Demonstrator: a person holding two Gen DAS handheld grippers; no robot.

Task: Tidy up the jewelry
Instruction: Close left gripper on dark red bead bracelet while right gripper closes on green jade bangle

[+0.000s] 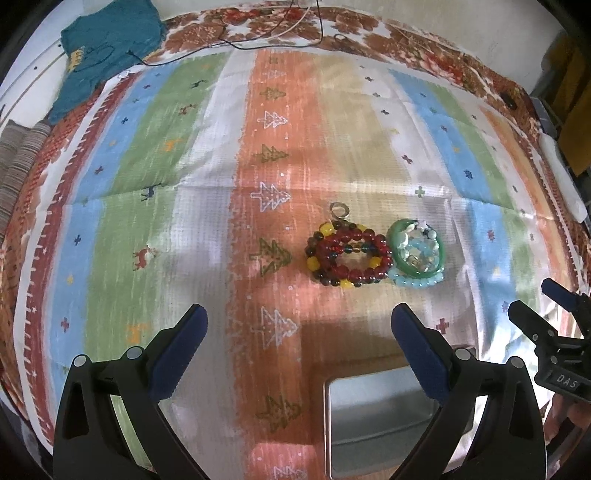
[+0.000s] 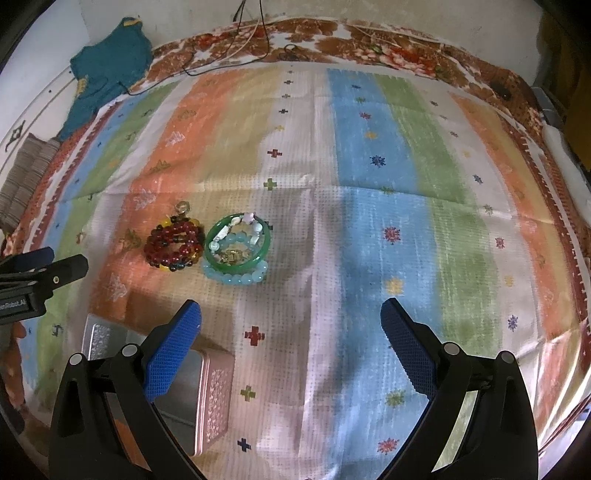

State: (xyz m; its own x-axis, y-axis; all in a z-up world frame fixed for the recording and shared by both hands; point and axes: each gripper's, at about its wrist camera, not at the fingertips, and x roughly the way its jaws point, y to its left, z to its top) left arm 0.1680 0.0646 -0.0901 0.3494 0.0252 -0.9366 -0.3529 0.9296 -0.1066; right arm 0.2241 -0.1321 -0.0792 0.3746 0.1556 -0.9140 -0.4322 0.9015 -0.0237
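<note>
Striped cloth (image 1: 207, 155): woven-looking cover lying over the surface in orange, green, blue, white and tan bands, printed with small trees, deer and crosses.
Floral fabric (image 1: 369, 33): brown-and-red border showing along the far edge, thin cables trailing across it.
Teal garment (image 1: 107, 48): lying crumpled at the far left corner.
Bead bracelets (image 1: 347, 254): glossy round red, yellow and dark beads, sitting mid-cloth.
Green bangle (image 1: 415, 251): smooth ring resting on pale blue beads, touching the bead bracelets.
Tin box (image 2: 207, 387): open, metallic, pink patterned side, lying nearest the grippers.
Left gripper (image 1: 299, 354): hovering with jaws spread wide, empty.
Right gripper (image 2: 291, 350): hovering likewise, wide and empty.
</note>
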